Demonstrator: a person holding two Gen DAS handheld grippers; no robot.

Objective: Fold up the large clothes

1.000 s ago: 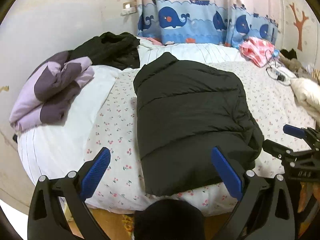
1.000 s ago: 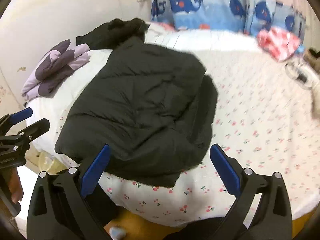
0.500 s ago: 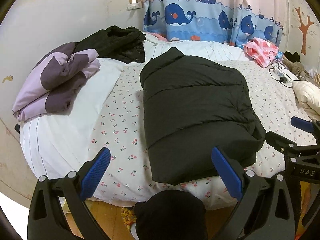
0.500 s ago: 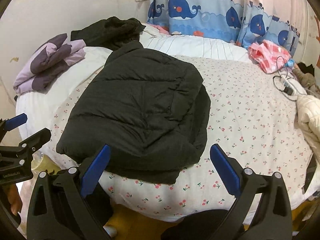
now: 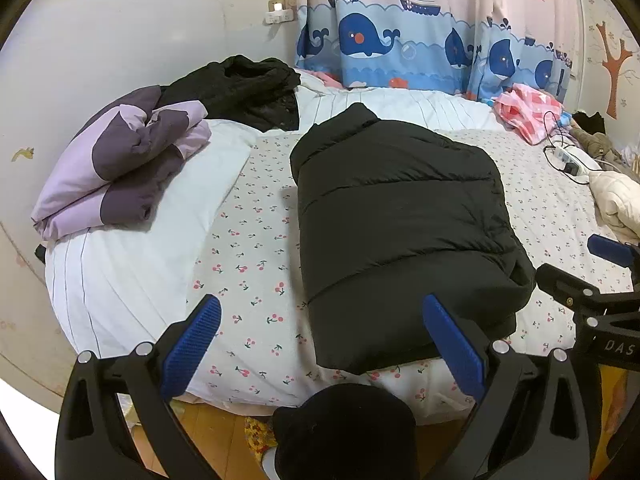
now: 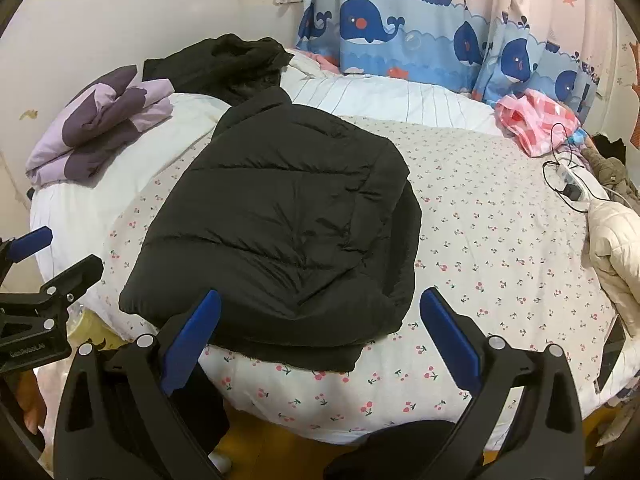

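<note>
A black puffer jacket (image 5: 396, 224) lies folded lengthwise on the bed, collar toward the far side; it also shows in the right wrist view (image 6: 288, 232). My left gripper (image 5: 320, 340) is open and empty, held back from the bed's near edge, with the jacket's hem between and beyond its fingers. My right gripper (image 6: 320, 328) is open and empty, also back from the edge, with the hem just beyond it. Each gripper shows at the edge of the other's view.
A folded purple jacket (image 5: 120, 164) and a black garment heap (image 5: 244, 88) lie at the bed's left. A cream jacket (image 6: 616, 240), a power strip (image 6: 572, 180) and pink checked cloth (image 6: 536, 120) lie at the right. A whale curtain (image 5: 420, 48) hangs behind.
Both grippers have pulled back and up from the bed, so the jacket and bed look farther away. Both stay open and empty. The jacket has not moved.
</note>
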